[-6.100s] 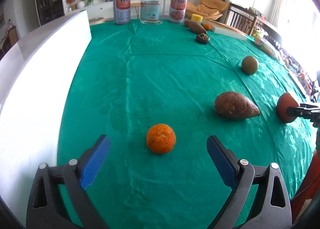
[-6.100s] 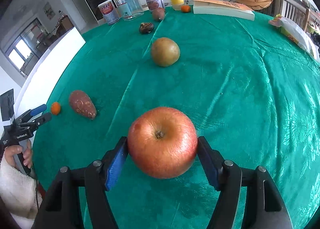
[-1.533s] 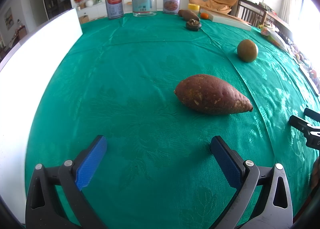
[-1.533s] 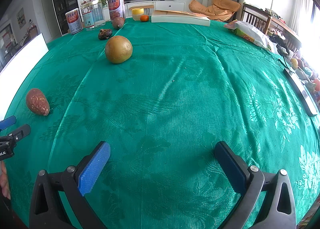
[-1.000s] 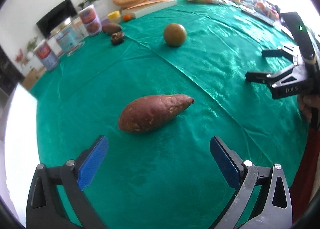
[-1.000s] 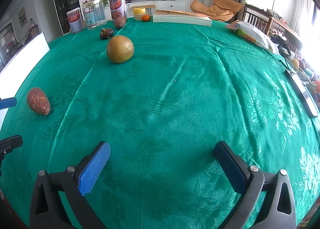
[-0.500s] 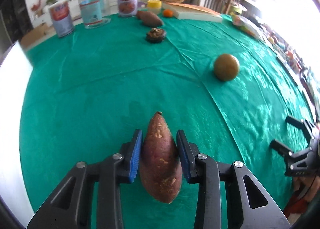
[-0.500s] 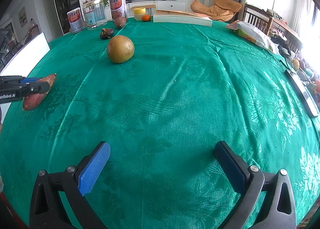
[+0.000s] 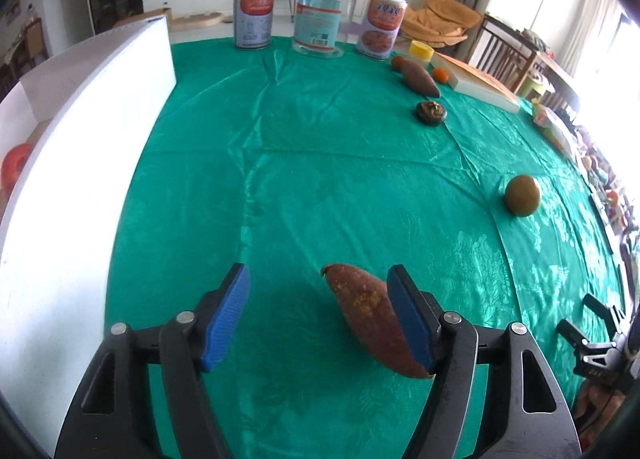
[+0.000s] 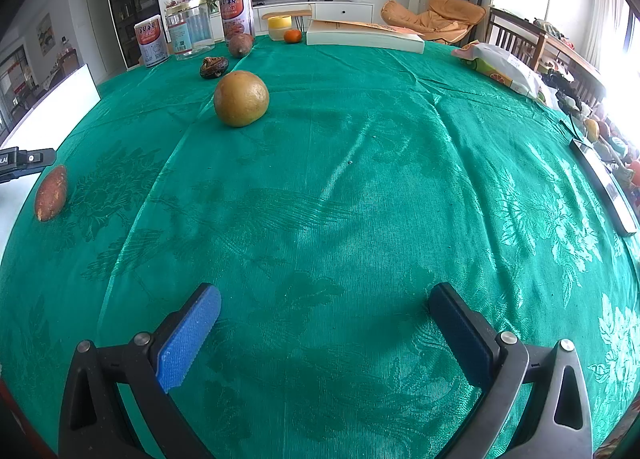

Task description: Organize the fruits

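A reddish-brown sweet potato [image 9: 368,319] lies on the green tablecloth between the jaws of my left gripper [image 9: 318,267]. The jaws are opening. The potato sits close against the right pad [image 9: 412,323], and the left pad [image 9: 226,311] stands well clear of it. From the right wrist view the same potato [image 10: 51,193] is at the far left, beside the left gripper's tip [image 10: 28,161]. My right gripper [image 10: 324,290] hangs open over bare cloth, with nothing between its fingers. A round yellow-brown fruit [image 10: 241,99] rests farther back.
A white box [image 9: 80,139] runs along the left table edge, with a red fruit [image 9: 14,167] showing inside. At the back stand two cans and a jar [image 9: 322,19], a second sweet potato [image 9: 420,79], a small orange [image 9: 441,75], a dark lump [image 9: 430,113] and a book [image 10: 364,37].
My left gripper was shut on the sweet potato half a second ago; its jaws have since parted and the potato lies on the cloth. The right gripper has not moved.
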A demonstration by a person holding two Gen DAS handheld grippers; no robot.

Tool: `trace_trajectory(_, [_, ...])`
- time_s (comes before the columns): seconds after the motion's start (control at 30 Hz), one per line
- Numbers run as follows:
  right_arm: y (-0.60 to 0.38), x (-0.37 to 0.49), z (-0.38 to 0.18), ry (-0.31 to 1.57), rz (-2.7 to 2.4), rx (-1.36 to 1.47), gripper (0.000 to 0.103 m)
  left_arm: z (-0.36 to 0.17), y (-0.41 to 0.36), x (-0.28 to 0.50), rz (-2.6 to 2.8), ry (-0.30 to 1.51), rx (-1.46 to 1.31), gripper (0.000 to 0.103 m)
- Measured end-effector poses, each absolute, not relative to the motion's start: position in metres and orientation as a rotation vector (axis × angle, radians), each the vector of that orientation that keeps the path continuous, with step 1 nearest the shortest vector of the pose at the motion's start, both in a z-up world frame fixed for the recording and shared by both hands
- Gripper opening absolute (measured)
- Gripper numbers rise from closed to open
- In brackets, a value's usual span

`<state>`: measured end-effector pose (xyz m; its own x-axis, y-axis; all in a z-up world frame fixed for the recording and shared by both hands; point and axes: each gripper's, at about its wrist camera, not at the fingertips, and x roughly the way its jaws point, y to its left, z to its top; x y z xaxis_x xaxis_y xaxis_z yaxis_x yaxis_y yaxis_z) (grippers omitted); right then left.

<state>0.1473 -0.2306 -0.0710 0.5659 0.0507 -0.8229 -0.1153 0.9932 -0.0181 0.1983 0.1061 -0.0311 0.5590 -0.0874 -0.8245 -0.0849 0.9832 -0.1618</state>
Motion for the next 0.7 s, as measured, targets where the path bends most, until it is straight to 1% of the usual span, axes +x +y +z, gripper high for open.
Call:
trace_trajectory(0.03, [-0.231,0.147,-0.071,0.965,0.098,-0.072,0.103,-0.031,0.105,0.194,-0.005,0.972,-0.205,0.082])
trace_trajectory(0.1, [-0.231,0.147,-0.071,0.964,0.098,-0.073,0.103,-0.033,0.100,0.189,-0.020,0.963,-0.222,0.086])
trace_trajectory(0.27, [-0.231,0.147,-0.071,0.964,0.098,-0.073,0.103,-0.041,0.070,0.194,-0.073,0.976,-0.212,0.087])
trace_trajectory(0.53, [-0.231,0.147,-0.071,0.964,0.099,-0.073,0.103,-0.061,0.032,0.205,-0.049,1.007,-0.112,0.088])
trace_trajectory(0.57, [-0.231,0.147,-0.071,0.964,0.099,-0.073,0.103,-0.061,0.030,0.203,-0.030,0.995,-0.083,0.088])
trace_trajectory(0.6, [-0.231,0.147,-0.072,0.964,0.099,-0.073,0.103,-0.063,0.029,0.202,-0.008,0.996,-0.056,0.092])
trace_trajectory(0.67, [-0.231,0.147,-0.072,0.964,0.099,-0.073,0.103,-0.067,0.033,0.199,0.033,0.993,-0.020,0.094])
trace_trajectory(0.7, [-0.231,0.147,-0.072,0.964,0.099,-0.073,0.103,-0.068,0.038,0.195,0.044,0.982,-0.016,0.098])
